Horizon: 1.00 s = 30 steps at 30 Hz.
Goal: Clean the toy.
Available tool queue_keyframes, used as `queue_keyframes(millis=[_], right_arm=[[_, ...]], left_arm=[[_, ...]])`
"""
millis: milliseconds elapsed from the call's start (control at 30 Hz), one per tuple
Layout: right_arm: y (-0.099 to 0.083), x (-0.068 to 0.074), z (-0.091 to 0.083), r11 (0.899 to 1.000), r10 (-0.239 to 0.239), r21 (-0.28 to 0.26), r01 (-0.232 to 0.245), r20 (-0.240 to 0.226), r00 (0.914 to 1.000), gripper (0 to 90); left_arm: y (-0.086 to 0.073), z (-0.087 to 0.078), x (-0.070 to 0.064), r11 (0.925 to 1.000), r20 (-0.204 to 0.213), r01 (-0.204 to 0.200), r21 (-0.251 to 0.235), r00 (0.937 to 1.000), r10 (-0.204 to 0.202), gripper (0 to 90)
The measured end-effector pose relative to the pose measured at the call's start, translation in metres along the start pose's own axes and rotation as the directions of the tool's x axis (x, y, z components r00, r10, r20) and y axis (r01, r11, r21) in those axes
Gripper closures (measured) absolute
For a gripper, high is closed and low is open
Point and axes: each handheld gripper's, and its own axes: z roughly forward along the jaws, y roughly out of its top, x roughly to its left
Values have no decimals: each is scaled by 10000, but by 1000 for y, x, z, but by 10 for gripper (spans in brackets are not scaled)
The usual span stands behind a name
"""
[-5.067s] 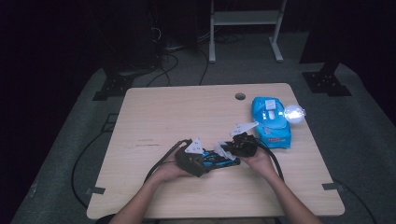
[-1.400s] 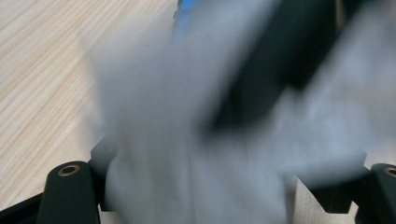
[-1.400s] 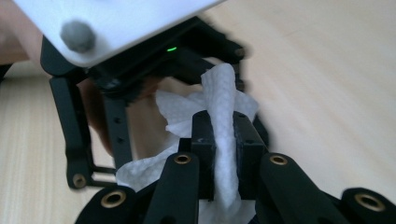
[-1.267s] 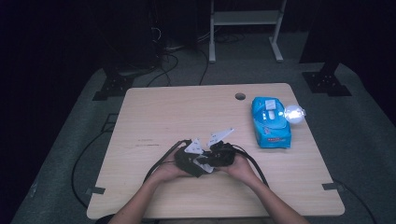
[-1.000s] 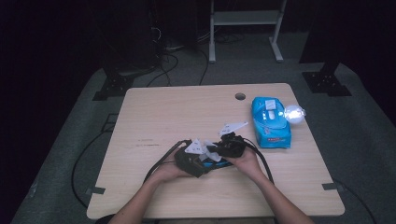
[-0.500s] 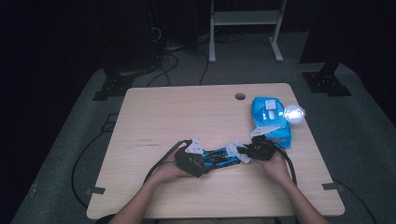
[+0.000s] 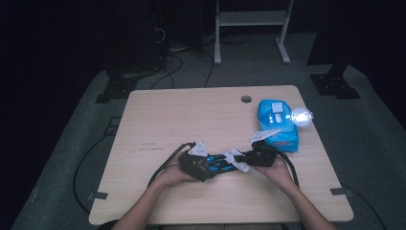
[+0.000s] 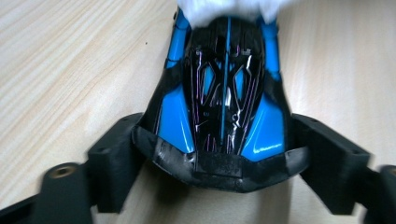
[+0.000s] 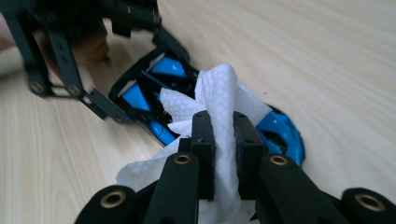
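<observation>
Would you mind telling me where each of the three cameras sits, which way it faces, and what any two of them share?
High view: above the person's side, looking forward and down on the table; both forearms, left gripper and right gripper show.
Left gripper view: rides the left gripper, looking along its jaws clamped on the blue-and-black toy car.
Right gripper view: rides the right gripper, looking along jaws pinching a white wipe.
Shared: both gripper views show car and wipe.

I see a light wooden table (image 7: 191, 120); on it lie a blue wipes pack (image 7: 277, 123) far right and a blue-black toy car (image 7: 221, 162) near me.
</observation>
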Motion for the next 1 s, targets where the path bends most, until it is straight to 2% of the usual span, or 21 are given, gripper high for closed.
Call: queue_keyframes(millis=[67, 100, 233, 300, 333, 367, 467, 500, 567, 700, 767, 800, 867, 1000], right_arm=[[-2, -1, 2, 10000, -6, 77, 6, -34, 10000, 809], [-6, -2, 1, 9999, 109, 67, -108, -117, 9999, 807], [-9, -3, -1, 9999, 114, 51, -113, -151, 9998, 806], [-10, -3, -2, 10000, 24, 27, -24, -83, 10000, 805], [-10, -3, -2, 10000, 24, 27, -24, -83, 10000, 805], [-11, -3, -2, 10000, -16, 15, 16, -117, 9999, 805], [-11, -2, -1, 9998, -176, 39, 176, -79, 9998, 805], [-10, 0, -1, 9993, -356, 87, 356, -7, 9994, 805], [-10, 1, -1, 9987, -506, 112, 505, 56, 9987, 805], [-11, 3, 0, 9974, -720, 90, 719, 151, 9973, 806], [-13, 6, 0, 9946, -1033, 32, 1033, 316, 9941, 807], [-13, 6, 0, 9946, -1033, 32, 1033, 316, 9941, 807], [-15, 8, -1, 9930, -1180, -12, 1182, 429, 9921, 809], [-18, 12, -1, 9889, -1469, -121, 1479, 601, 9873, 812]], left_arm=[[0, -3, 2, 9997, 32, 141, -174, 9999, -140, 183], [0, -6, 5, 9981, 194, 473, -393, 9987, -465, 177], [-1, -5, 7, 9965, 402, 736, -403, 9966, -719, 177], [0, -11, 10, 9895, 658, 1136, -895, 9920, -1080, 178], [0, -11, 10, 9895, 658, 1136, -895, 9920, -1080, 179], [0, -16, 13, 9837, 630, 1419, -1102, 9888, -1356, 186], [-2, -16, 16, 9805, 604, 1655, -1056, 9853, -1598, 219], [-4, -13, 17, 9796, 585, 1837, -818, 9821, -1793, 220], [-5, -10, 18, 9755, 663, 2073, -741, 9770, -2026, 225], [-4, -7, 18, 9727, 604, 2209, -711, 9743, -2169, 225], [-5, -6, 20, 9678, 549, 2433, -644, 9692, -2400, 226], [-5, -6, 20, 9678, 549, 2433, -644, 9692, -2400, 227], [-6, -6, 21, 9646, 634, 2572, -574, 9652, -2536, 231], [-5, -5, 18, 9667, 555, 2494, -576, 9676, -2463, 240]])
